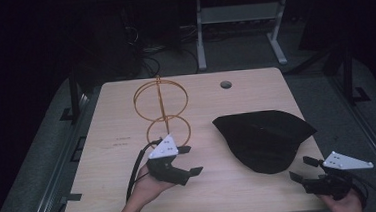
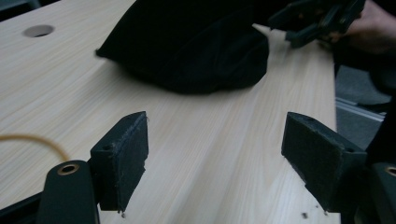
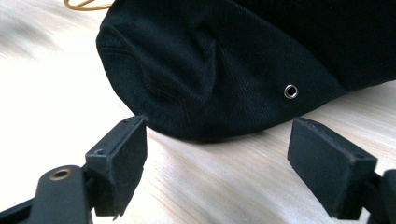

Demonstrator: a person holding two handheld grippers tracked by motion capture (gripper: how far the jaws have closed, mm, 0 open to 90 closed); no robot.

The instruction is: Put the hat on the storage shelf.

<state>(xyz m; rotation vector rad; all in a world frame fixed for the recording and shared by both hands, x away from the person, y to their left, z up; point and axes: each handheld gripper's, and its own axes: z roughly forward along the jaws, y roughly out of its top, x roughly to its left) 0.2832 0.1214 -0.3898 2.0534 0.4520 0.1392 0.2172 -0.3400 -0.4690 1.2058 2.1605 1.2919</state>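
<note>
Logging: both grippers raised over the near edge of the table (image 1: 107,192), nothing gripped
Cap: black cap (image 1: 263,140) lies crown-up on the right half of the table, toward the near right corner; long axis runs roughly from the middle of the table toward the right edge; a metal eyelet (image 3: 291,91) shows on the panel facing the right gripper
Right gripper: right gripper (image 1: 306,170) at the near right corner, jaws spread wide and empty; in the right gripper view the cap's rounded edge sits just ahead of and between the pads, not touching them
Left gripper: left gripper (image 1: 192,161) near the middle of the near edge, jaws wide apart, holding nothing; cap lies ahead of it and well apart, bare wood between
Stand: orange wire stand (image 1: 162,113), ringed and upright, left of centre, just behind the left gripper, clear of the cap
Key relation: cap is straight ahead of the right gripper's jaws; right hand clearly nearer than left
Judgement: a short advance of the right gripper would likely put fabric between its pads; soft cloth may bunch or slip
Table hole: round hole (image 1: 226,85) near the far edge, unobstructed
</note>
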